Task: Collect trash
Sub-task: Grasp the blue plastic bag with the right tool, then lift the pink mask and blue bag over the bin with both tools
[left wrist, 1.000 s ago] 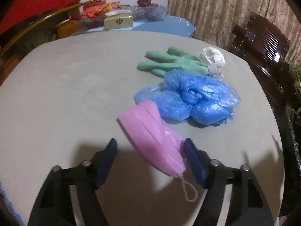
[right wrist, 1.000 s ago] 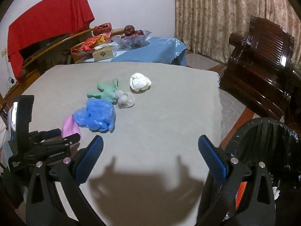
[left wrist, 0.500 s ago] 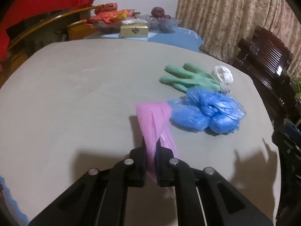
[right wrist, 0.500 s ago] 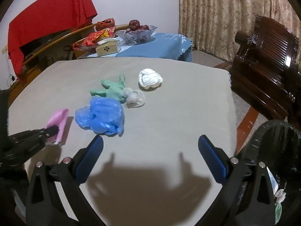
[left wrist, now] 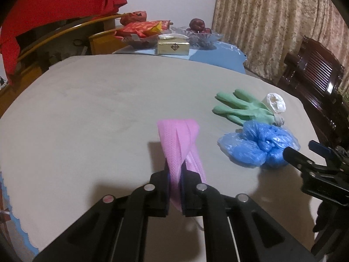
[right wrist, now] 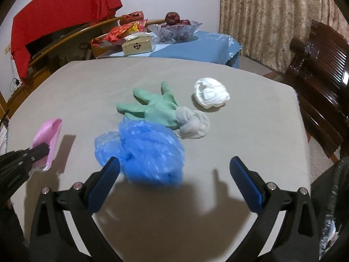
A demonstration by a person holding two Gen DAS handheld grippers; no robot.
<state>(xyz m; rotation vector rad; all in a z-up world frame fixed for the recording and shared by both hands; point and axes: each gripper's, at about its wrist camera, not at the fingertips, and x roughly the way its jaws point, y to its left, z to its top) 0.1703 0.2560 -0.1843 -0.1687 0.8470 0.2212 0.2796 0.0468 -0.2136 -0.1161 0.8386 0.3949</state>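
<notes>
My left gripper is shut on a pink face mask and holds it above the grey table; it also shows at the left in the right wrist view. My right gripper is open and empty, just short of a crumpled blue plastic bag, also seen in the left wrist view. Behind it lie a green glove with a grey cuff and a white wad.
A black-lined trash bin stands off the table's right edge. A dark wooden chair is at the right. A side table with a blue cloth carries a tissue box and a glass fruit bowl.
My left gripper closed on the pink mask and lifted it off the table. My right gripper moved forward toward the blue bag, still open.
</notes>
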